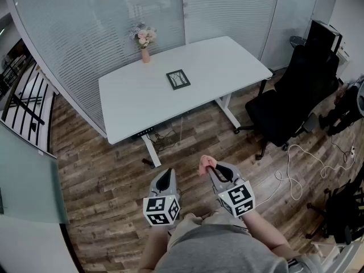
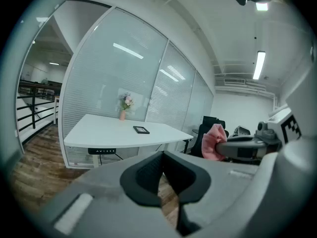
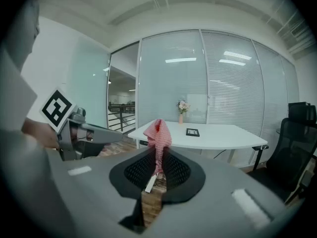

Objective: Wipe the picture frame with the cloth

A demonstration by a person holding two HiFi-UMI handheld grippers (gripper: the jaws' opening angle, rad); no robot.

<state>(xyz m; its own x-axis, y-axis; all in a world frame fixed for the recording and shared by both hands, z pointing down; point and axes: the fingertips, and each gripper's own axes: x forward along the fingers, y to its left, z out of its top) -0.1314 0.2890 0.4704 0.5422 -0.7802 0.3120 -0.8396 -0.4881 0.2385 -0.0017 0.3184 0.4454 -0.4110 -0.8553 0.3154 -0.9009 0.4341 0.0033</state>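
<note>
A small black picture frame (image 1: 178, 79) lies flat near the middle of the white table (image 1: 131, 104); it also shows in the left gripper view as the frame (image 2: 141, 130) and in the right gripper view as the frame (image 3: 192, 132). My right gripper (image 1: 212, 168) is shut on a pink cloth (image 1: 206, 165), which sticks up between its jaws as a bunched cloth (image 3: 159, 139). My left gripper (image 1: 165, 178) is shut with nothing in it. Both grippers hover over the wooden floor, well short of the table.
A pink vase of flowers (image 1: 144, 43) stands at the table's far edge by the glass wall. A black office chair (image 1: 296, 92) is right of the table. White cable (image 1: 296, 175) lies on the floor at right. A railing (image 1: 23, 101) runs at left.
</note>
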